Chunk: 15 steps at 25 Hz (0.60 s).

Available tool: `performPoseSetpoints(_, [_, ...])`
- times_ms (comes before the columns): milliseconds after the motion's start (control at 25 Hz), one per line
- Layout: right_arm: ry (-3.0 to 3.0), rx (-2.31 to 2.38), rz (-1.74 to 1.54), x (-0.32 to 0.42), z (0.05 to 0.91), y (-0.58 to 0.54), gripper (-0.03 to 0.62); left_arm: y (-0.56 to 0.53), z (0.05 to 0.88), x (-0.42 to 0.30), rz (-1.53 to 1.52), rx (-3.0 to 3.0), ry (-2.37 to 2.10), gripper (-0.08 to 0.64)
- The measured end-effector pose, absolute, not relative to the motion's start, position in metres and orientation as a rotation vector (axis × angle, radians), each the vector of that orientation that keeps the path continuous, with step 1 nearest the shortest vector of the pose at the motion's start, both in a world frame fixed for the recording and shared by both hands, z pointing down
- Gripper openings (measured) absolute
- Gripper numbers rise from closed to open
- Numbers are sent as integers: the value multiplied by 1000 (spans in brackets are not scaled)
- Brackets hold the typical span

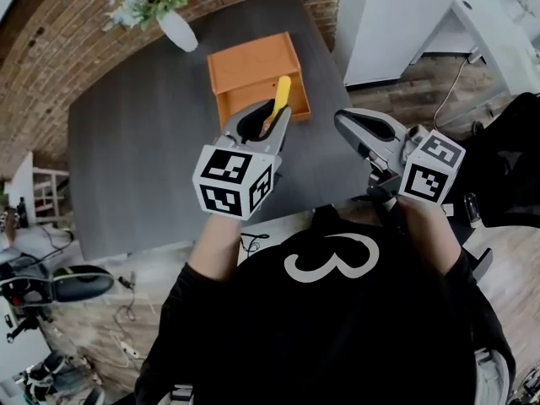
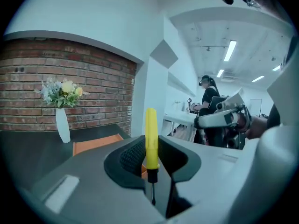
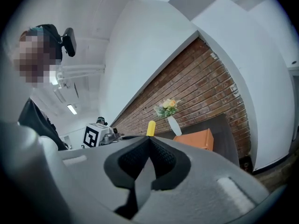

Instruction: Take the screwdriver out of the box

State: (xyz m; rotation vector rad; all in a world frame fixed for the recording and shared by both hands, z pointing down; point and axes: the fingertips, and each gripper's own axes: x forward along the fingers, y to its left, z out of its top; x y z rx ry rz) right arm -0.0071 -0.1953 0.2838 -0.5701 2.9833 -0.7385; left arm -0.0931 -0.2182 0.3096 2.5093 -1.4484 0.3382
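The screwdriver (image 2: 151,134) is gripped between the pads of the left tongs (image 2: 152,164), which are closed on the lower end of its yellow handle. The handle stands out past the tips, and the thin metal shaft runs back between the jaws. It is held in the air, clear of the orange box (image 1: 249,62).

The box rests on the dark table (image 1: 143,142). A white vase of flowers (image 1: 177,30) stands just beyond it, near the far edge, with a brick wall (image 1: 51,49) behind. The right tongs (image 1: 344,121) are held level beside the left tongs (image 1: 268,123), a little apart. Their jaws are closed together with nothing between them, as is seen in the right gripper view (image 3: 149,141).

In the head view the screwdriver (image 1: 281,94) overlaps the box, so its height cannot be judged there. In the left gripper view the box (image 2: 93,144) is seen lying low behind the tongs, with the vase (image 2: 62,125) to the left. A person (image 2: 210,97) standing in a bright room beyond is shown in this view only. In the right gripper view only the yellow tip (image 3: 151,128) shows, with the box (image 3: 196,139) to its right.
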Motion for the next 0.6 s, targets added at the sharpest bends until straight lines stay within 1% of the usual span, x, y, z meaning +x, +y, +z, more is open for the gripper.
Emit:
performPoseSetpoints(400, [3009, -573, -641, -27, 272, -143, 2, -138, 273, -106, -22, 2471, -1373, 101])
performPoseSetpoints(600, [3015, -572, -636, -34, 276, -128, 2, -119, 269, -109, -91, 2469, -1335, 103])
